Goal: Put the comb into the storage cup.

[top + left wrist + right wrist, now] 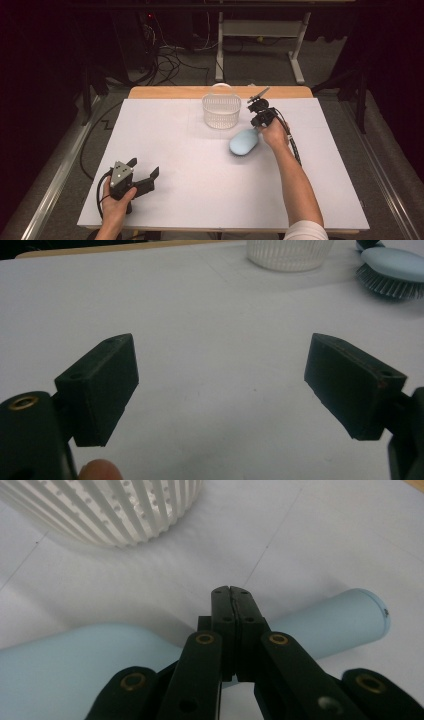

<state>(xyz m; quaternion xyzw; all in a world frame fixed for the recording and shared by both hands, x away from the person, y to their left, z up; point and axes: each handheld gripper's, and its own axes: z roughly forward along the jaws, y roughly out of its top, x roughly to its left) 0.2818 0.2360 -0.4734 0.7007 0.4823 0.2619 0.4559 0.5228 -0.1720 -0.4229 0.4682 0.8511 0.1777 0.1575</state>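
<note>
**Right gripper closed over brush handle**

Right gripper point(231, 592) has its jaws pressed together, empty, directly above the light blue hairbrush point(244, 142) handle. Brush lies bristles-down on the white table point(200, 200), just beside the white basket point(221, 111). Left gripper point(145, 172) rests well apart, jaws wide, nothing between.

Left gripper point(145, 172) is sitting lower left of the frame, jaws spread wide; right gripper point(259, 125) is reaching upper centre, arm outstretched, jaws pressed together.
</note>
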